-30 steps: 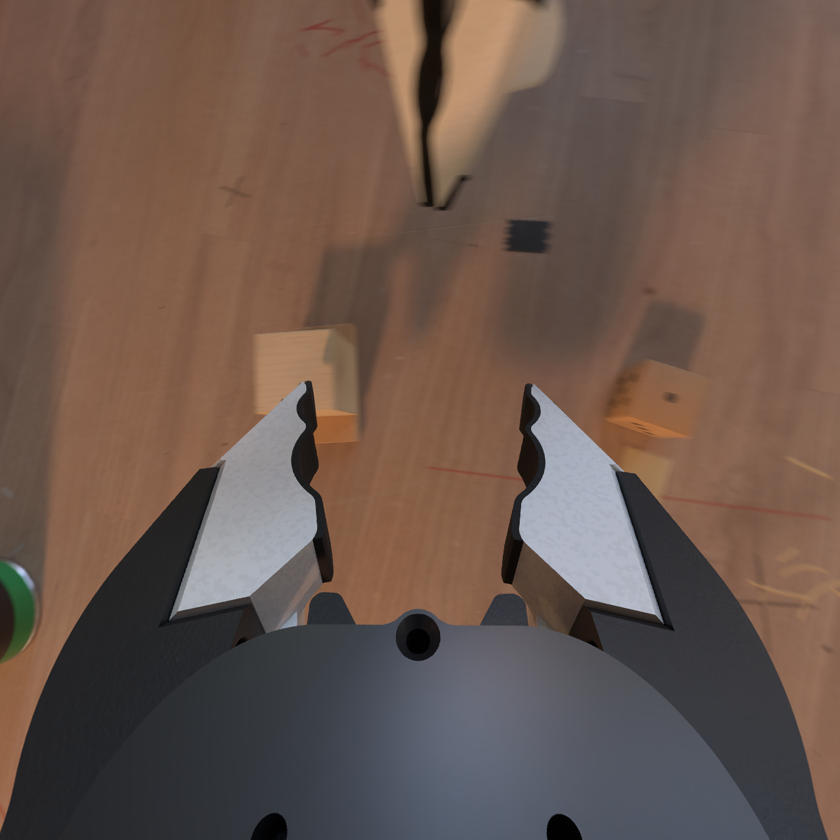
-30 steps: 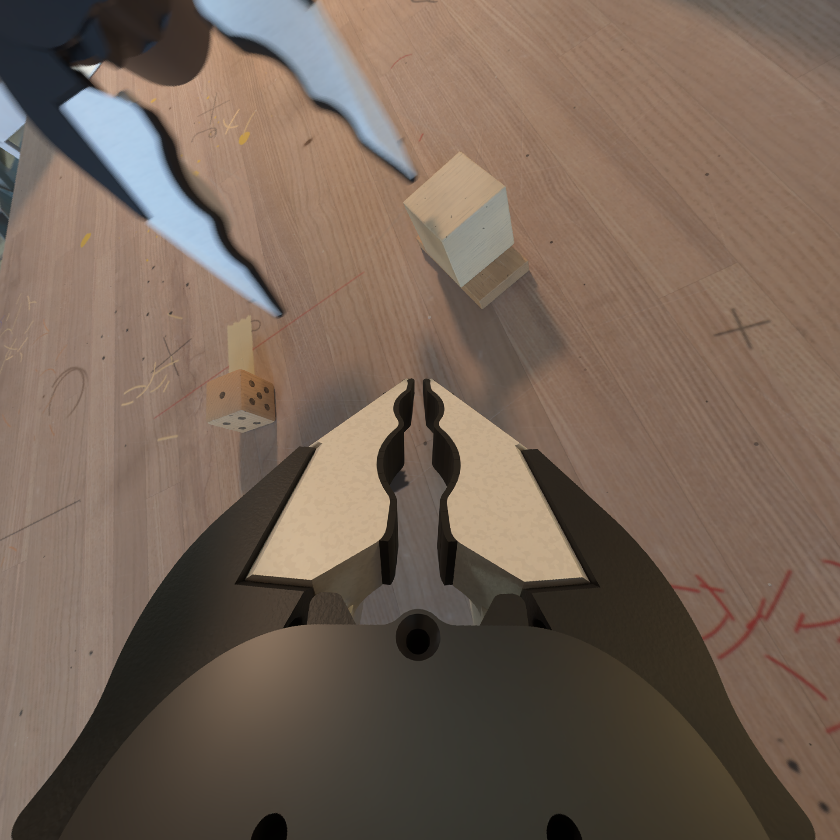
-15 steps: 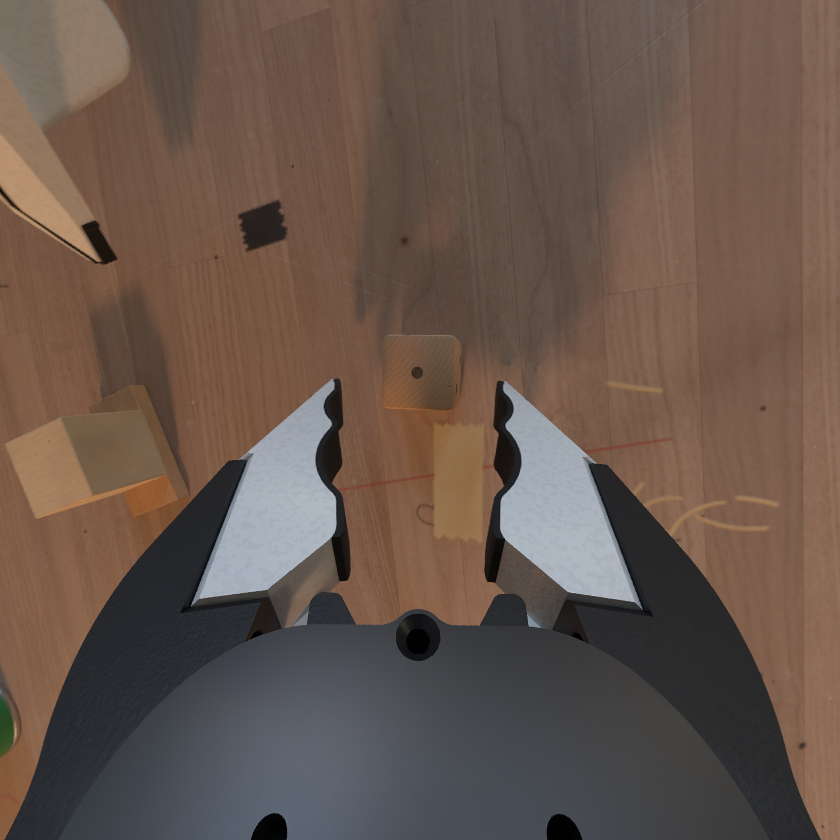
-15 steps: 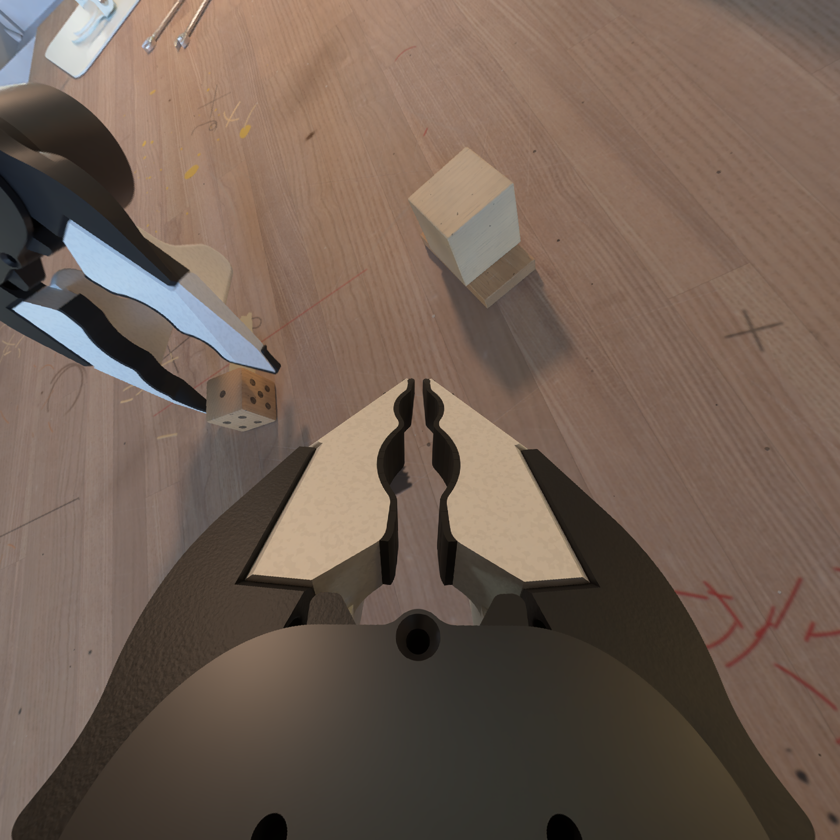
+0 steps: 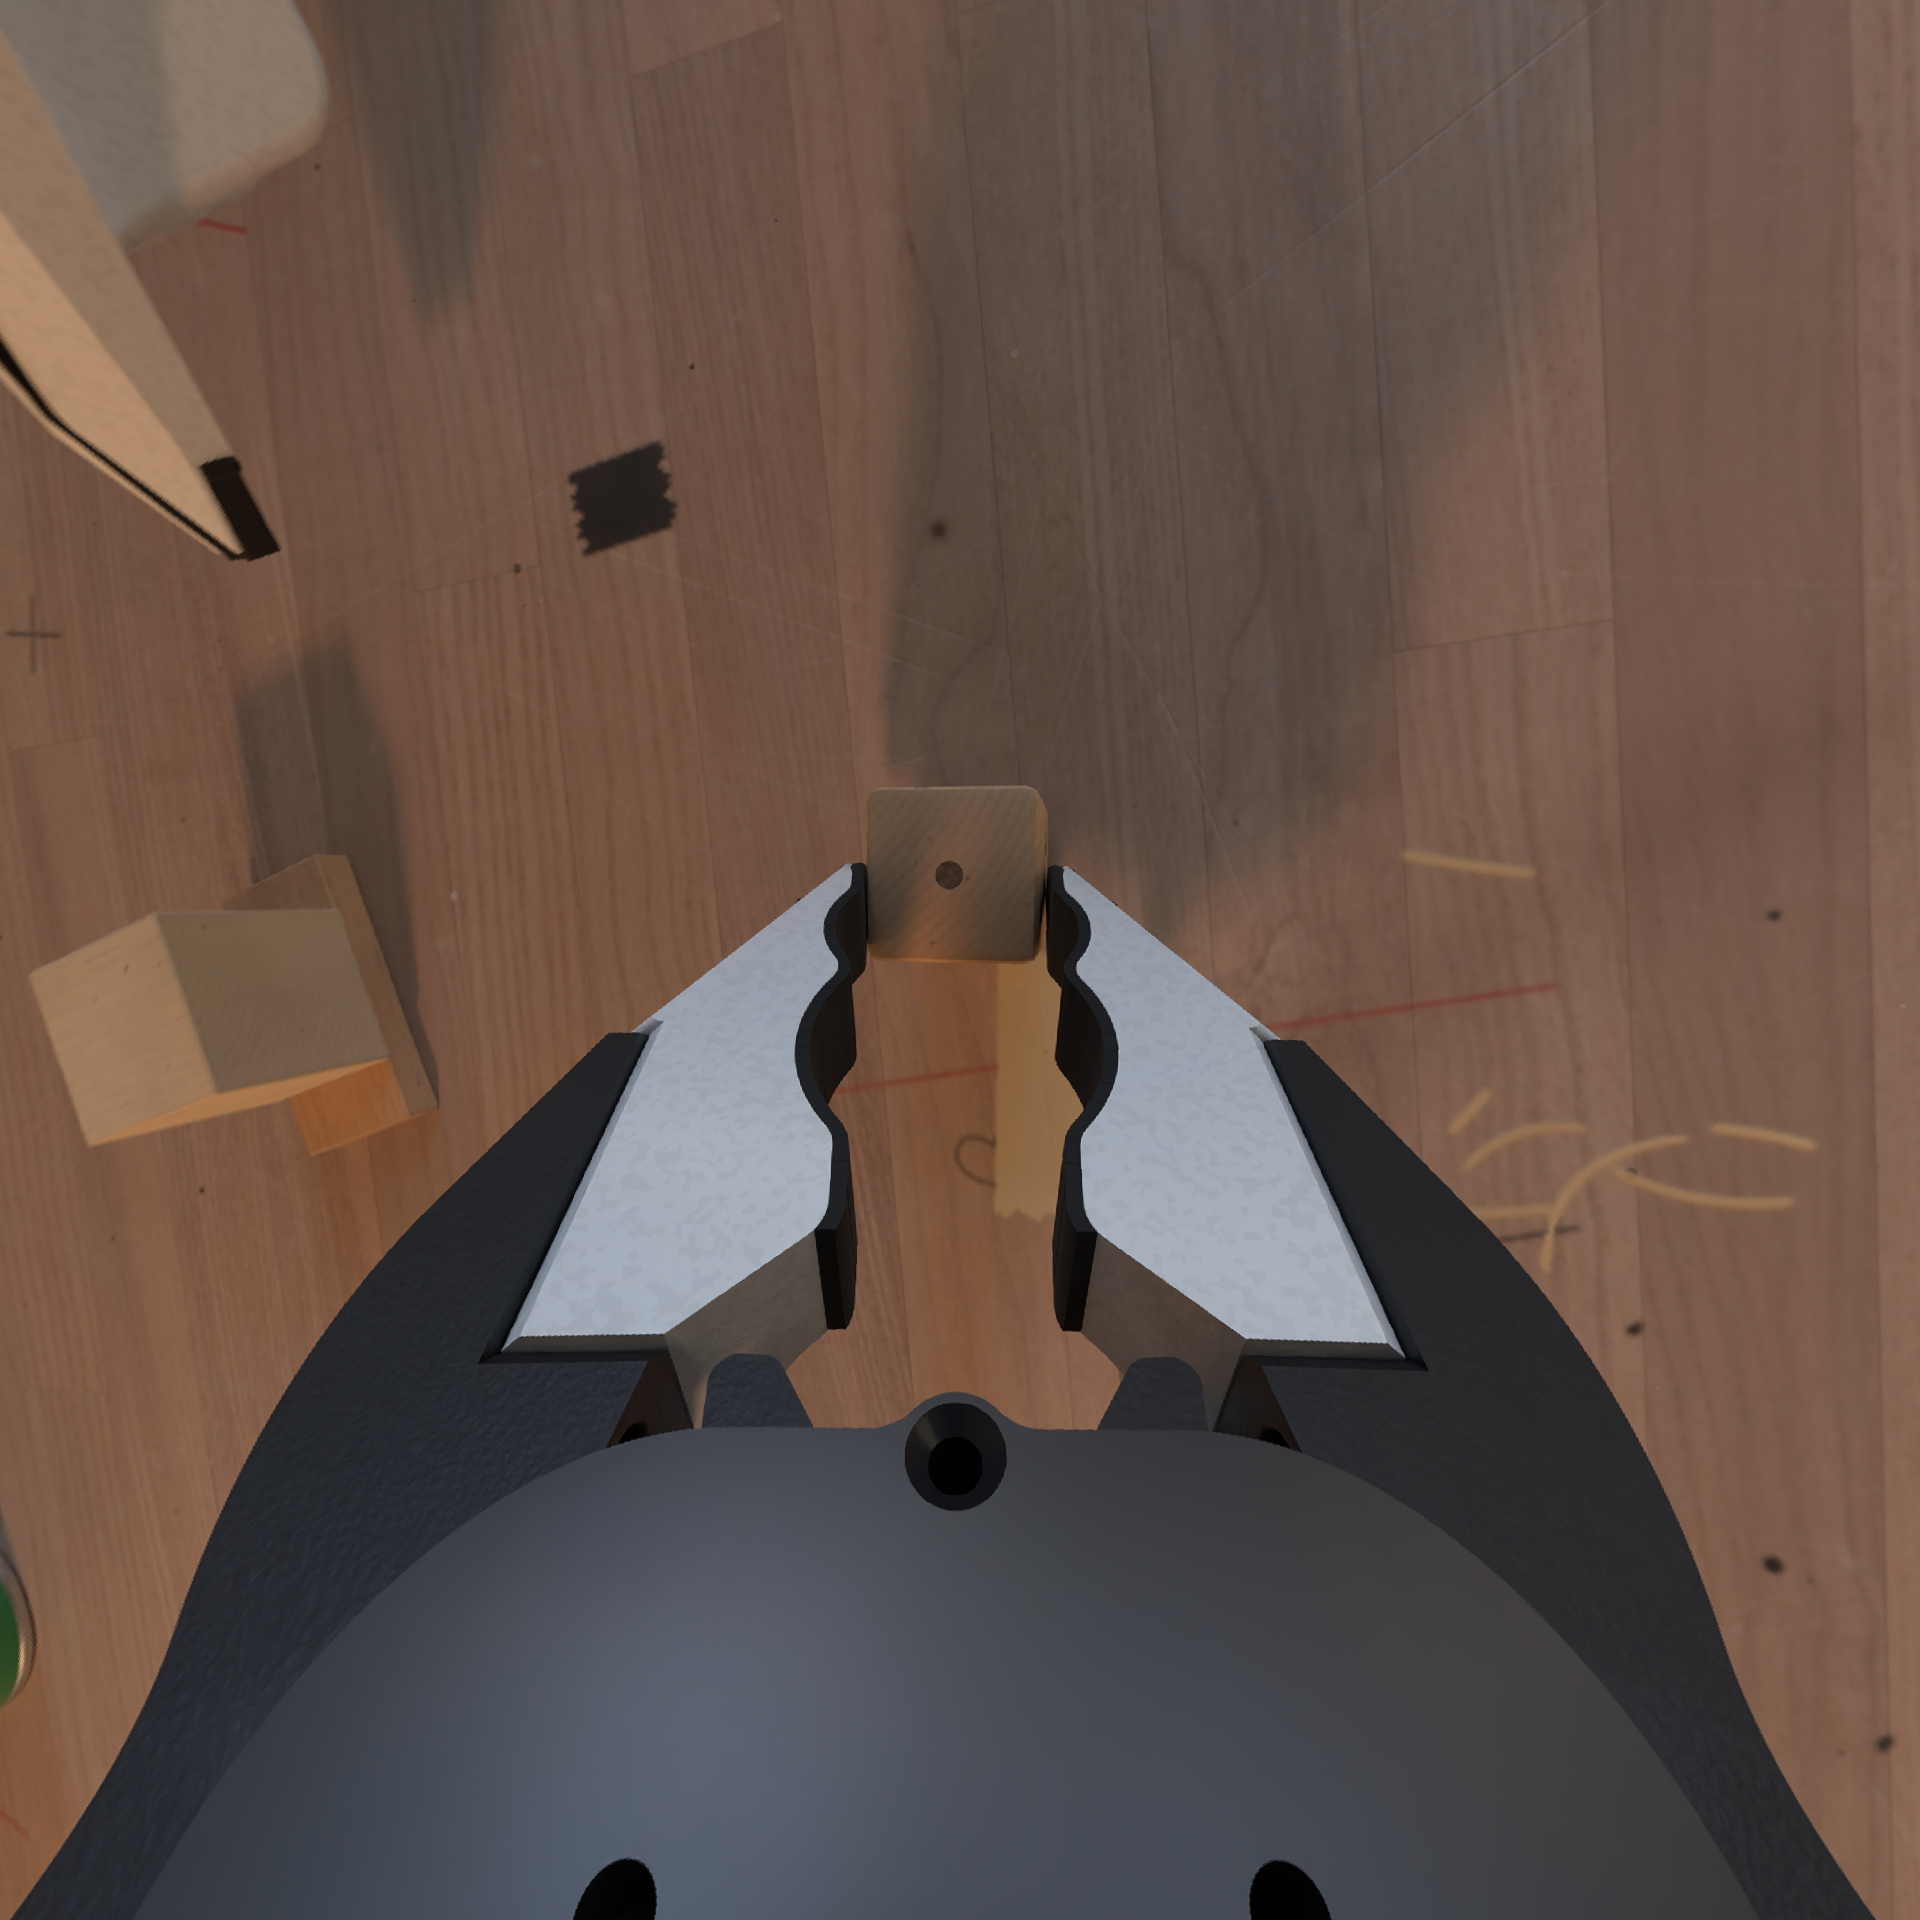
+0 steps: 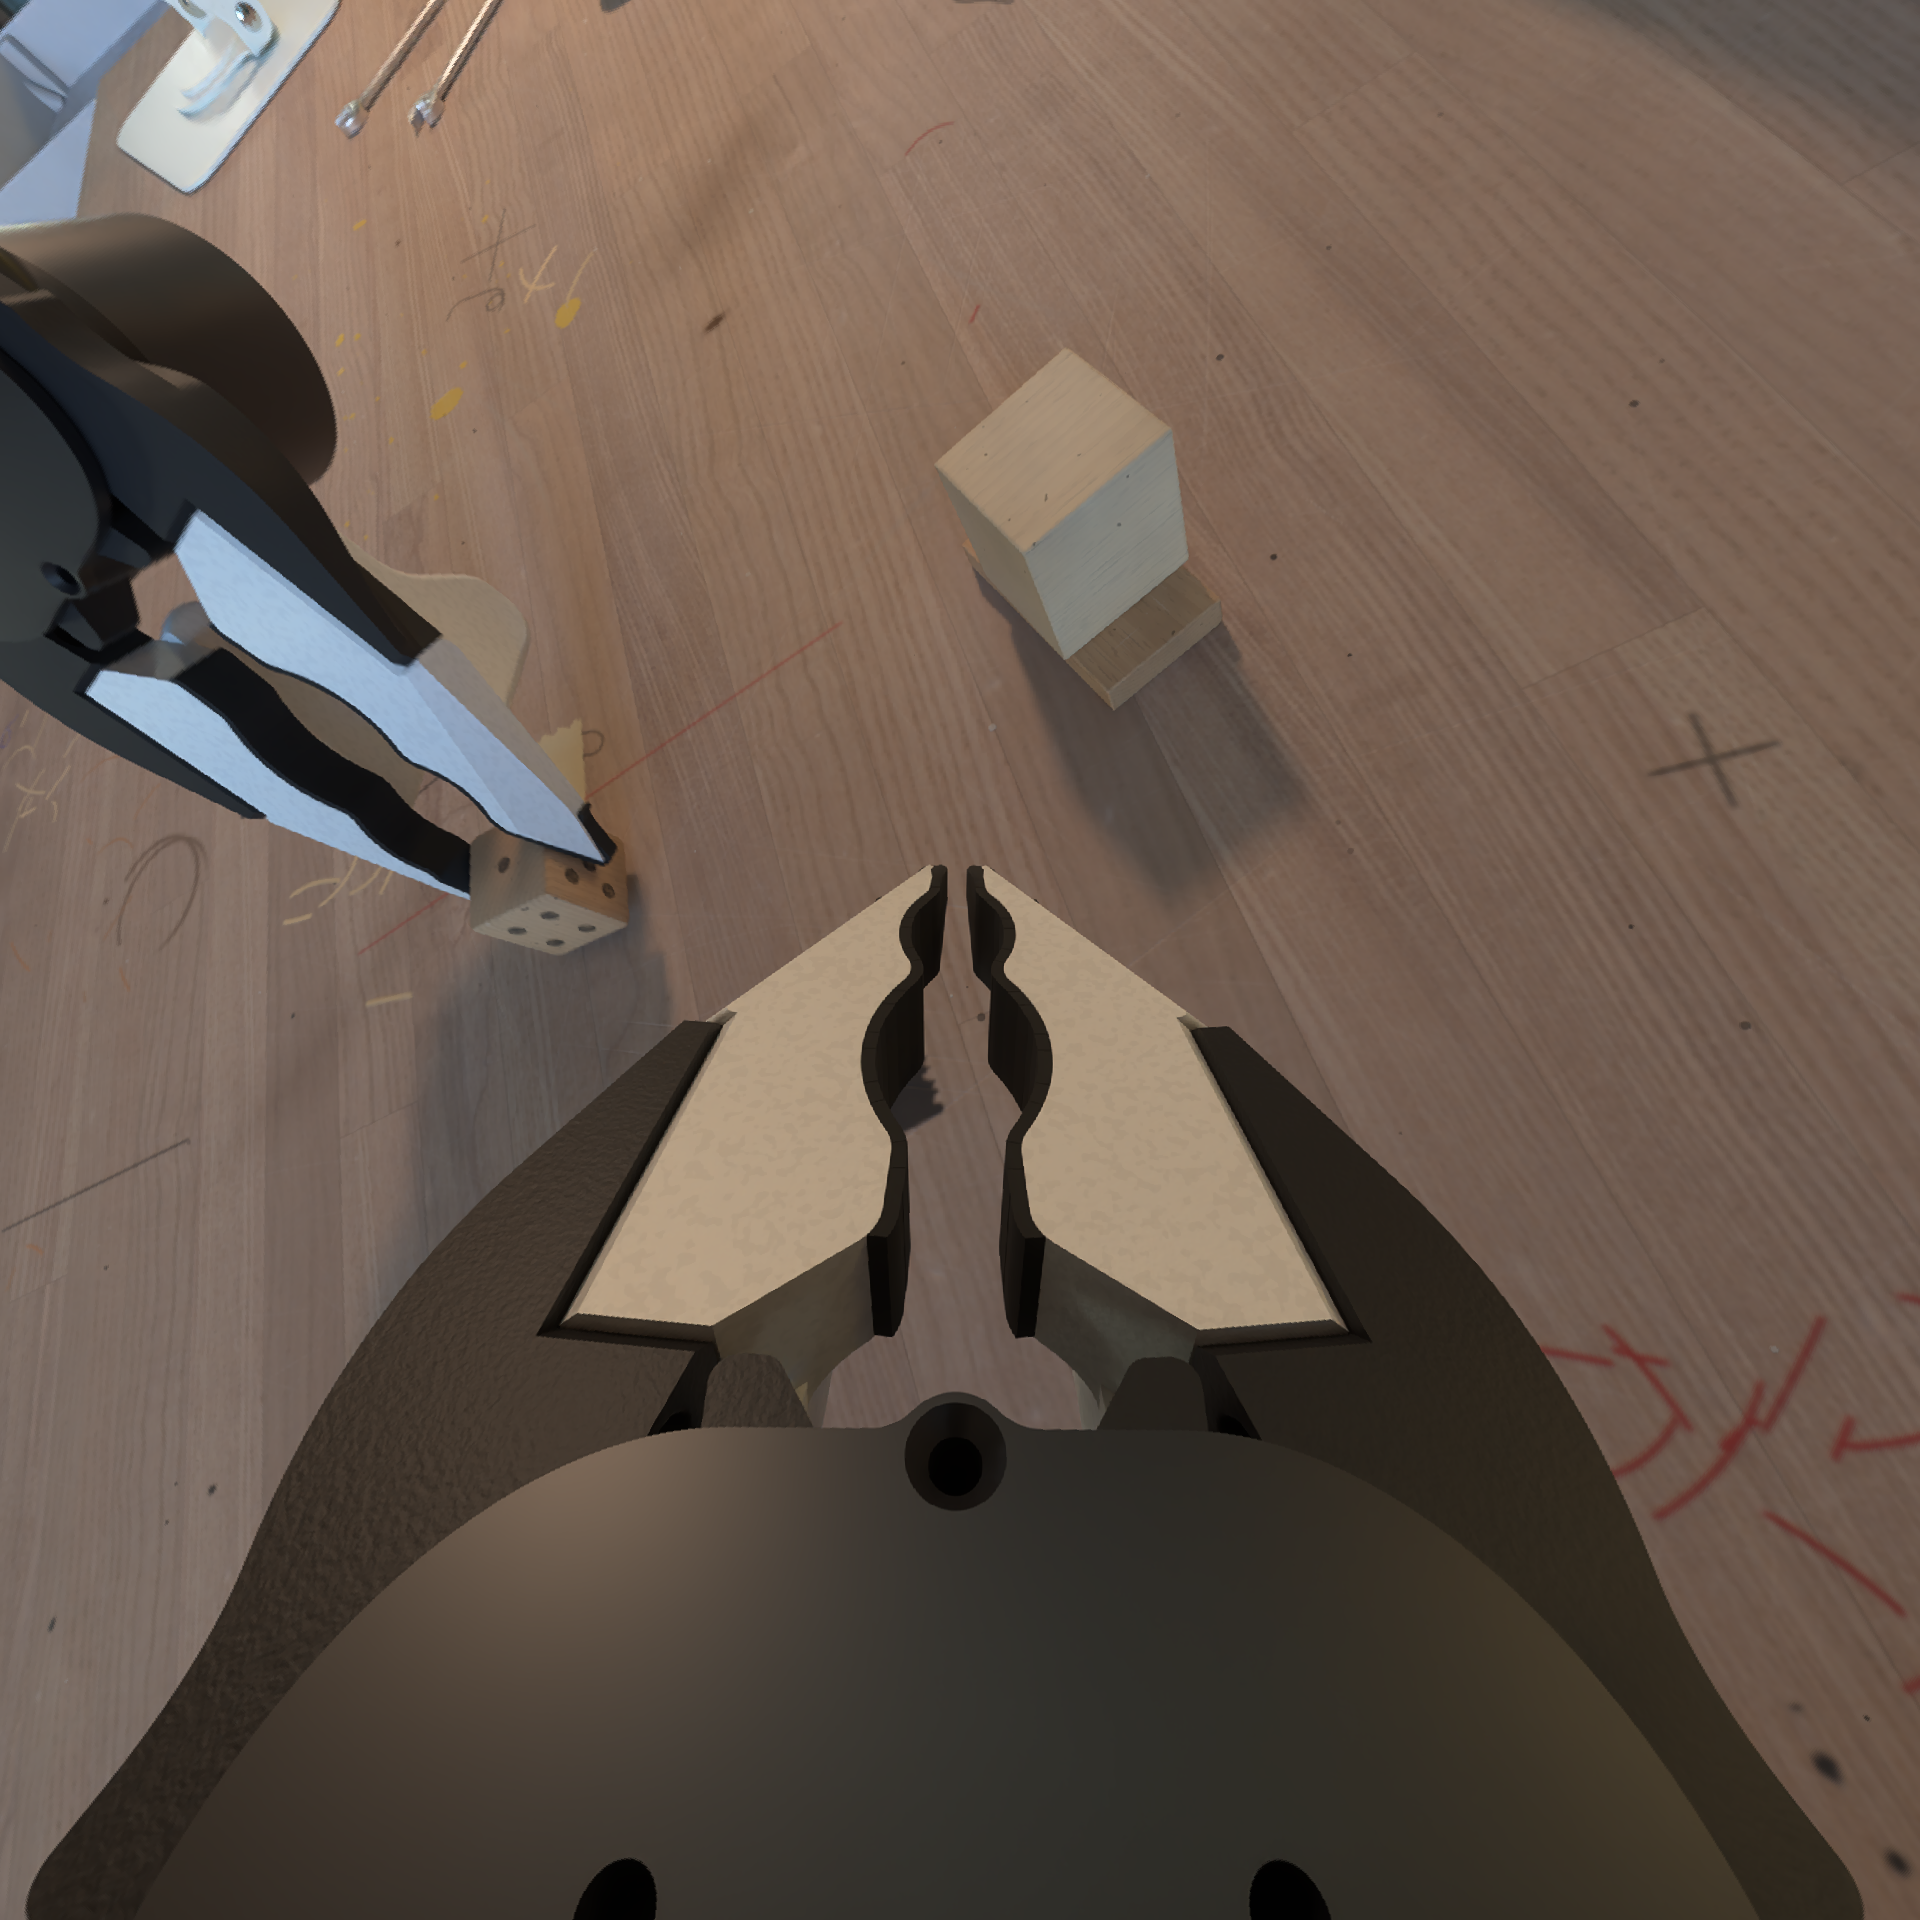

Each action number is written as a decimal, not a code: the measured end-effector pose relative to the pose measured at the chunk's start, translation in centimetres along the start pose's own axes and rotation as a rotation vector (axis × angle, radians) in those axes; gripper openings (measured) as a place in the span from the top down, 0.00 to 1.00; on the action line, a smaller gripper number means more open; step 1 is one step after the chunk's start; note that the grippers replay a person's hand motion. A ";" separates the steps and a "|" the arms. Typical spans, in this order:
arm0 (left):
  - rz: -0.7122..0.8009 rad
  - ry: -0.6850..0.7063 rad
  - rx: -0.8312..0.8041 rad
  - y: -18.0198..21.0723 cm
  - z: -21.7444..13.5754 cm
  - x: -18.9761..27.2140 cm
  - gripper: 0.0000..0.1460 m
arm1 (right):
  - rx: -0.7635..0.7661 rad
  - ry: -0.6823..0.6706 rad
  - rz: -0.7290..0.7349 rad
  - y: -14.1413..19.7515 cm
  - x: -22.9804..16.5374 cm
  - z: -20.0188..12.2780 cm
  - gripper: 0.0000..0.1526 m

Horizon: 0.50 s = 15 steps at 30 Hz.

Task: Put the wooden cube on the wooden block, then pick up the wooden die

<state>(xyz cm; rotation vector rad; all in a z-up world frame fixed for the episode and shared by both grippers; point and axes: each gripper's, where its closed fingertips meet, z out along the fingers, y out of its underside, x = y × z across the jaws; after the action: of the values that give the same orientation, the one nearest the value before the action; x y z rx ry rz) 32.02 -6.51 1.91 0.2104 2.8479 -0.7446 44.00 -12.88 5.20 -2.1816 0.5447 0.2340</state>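
The wooden die [image 5: 954,873] lies on the wooden table between the fingertips of my left gripper [image 5: 951,906]. The jaws press both its sides. In the right wrist view the left gripper [image 6: 530,862] slants down onto the die [image 6: 551,904], which looks to be at table level. The pale wooden cube [image 5: 208,1008] sits on the flat wooden block [image 5: 353,1101] to the left; the right wrist view shows the cube [image 6: 1070,499] on the block [image 6: 1143,644] ahead. My right gripper [image 6: 956,883] is shut and empty above the table; it also shows in the left wrist view [image 5: 234,520].
A strip of tan tape [image 5: 1023,1091] lies under the left gripper. A green-rimmed object [image 5: 10,1642] is at the left edge. A white bracket [image 6: 208,94] and two metal pins [image 6: 416,73] lie at the far left of the table.
My left gripper swung from the cube over to the die, came down around it and closed its jaws on it. The right gripper stayed almost still.
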 end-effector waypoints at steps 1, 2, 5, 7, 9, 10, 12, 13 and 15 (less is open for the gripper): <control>-0.004 -0.008 0.004 0.1 -0.3 0.0 0.77 | -0.002 0.000 0.000 0.0 0.0 0.0 0.98; -0.006 -0.019 0.007 0.2 -0.6 0.0 0.77 | -0.004 -0.001 0.000 0.1 0.0 0.1 0.98; -0.018 -0.052 0.003 0.7 -1.7 0.0 0.77 | -0.008 -0.002 -0.001 0.1 0.0 0.2 0.98; -0.035 -0.073 0.001 1.2 -2.5 -0.1 0.77 | -0.008 -0.002 -0.001 0.1 0.0 0.2 0.98; -0.053 -0.095 -0.003 1.8 -3.2 -0.1 0.77 | -0.009 -0.002 -0.001 0.1 0.0 0.2 0.98; -0.063 -0.104 -0.005 2.2 -3.5 -0.1 0.77 | -0.009 -0.003 -0.001 0.1 0.0 0.2 0.98; -0.088 -0.118 -0.009 2.9 -4.1 0.0 0.77 | -0.012 -0.004 -0.001 0.2 -0.1 0.3 0.98; -0.101 -0.124 -0.011 3.4 -4.4 0.0 0.77 | -0.014 -0.005 -0.001 0.2 -0.1 0.4 0.98; -0.125 -0.137 -0.016 4.2 -4.8 0.0 0.77 | -0.018 -0.005 -0.002 0.3 -0.1 0.4 0.98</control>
<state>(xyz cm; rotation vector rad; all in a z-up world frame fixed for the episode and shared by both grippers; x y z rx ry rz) 32.06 -0.45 4.05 -0.0208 2.7550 -0.7299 43.78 -12.64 4.78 -2.1981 0.5388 0.2442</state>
